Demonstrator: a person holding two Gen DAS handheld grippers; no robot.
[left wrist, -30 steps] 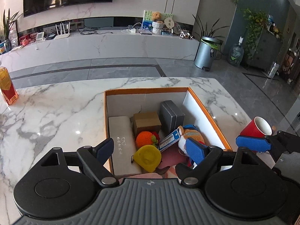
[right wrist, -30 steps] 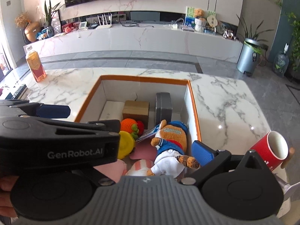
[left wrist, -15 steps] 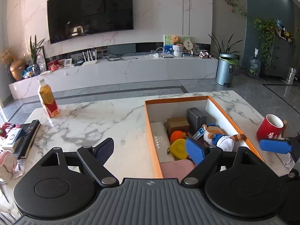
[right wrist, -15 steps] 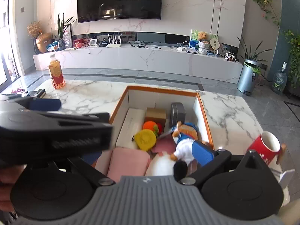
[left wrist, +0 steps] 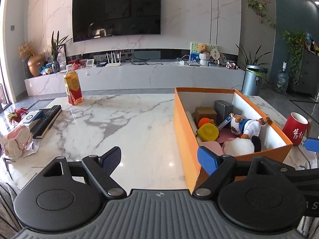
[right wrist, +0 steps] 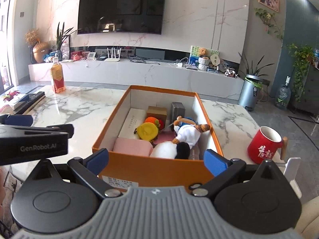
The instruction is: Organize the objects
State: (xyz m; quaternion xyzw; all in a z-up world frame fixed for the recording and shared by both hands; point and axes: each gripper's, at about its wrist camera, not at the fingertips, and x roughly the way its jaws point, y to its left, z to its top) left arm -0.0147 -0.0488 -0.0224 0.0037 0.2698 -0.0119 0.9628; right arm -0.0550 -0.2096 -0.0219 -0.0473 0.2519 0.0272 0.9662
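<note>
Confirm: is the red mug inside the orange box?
No, the red mug stands on the marble table, outside the orange box.

"GenRobot.AI" stands in grey letters on the left gripper (right wrist: 33, 148) body, seen from the right wrist.

The left gripper (left wrist: 159, 158) has a ribbed grey body with a small round emblem at its far edge, flanked by two black round discs. Black linkage arms with silver rivets carry the fingers (left wrist: 207, 160), one padded dark navy, one bright blue with a fine grid texture. The right gripper (right wrist: 156, 158) is built alike, both pads blue. White "GenRobot.AI" lettering marks the left gripper's black side.
</note>
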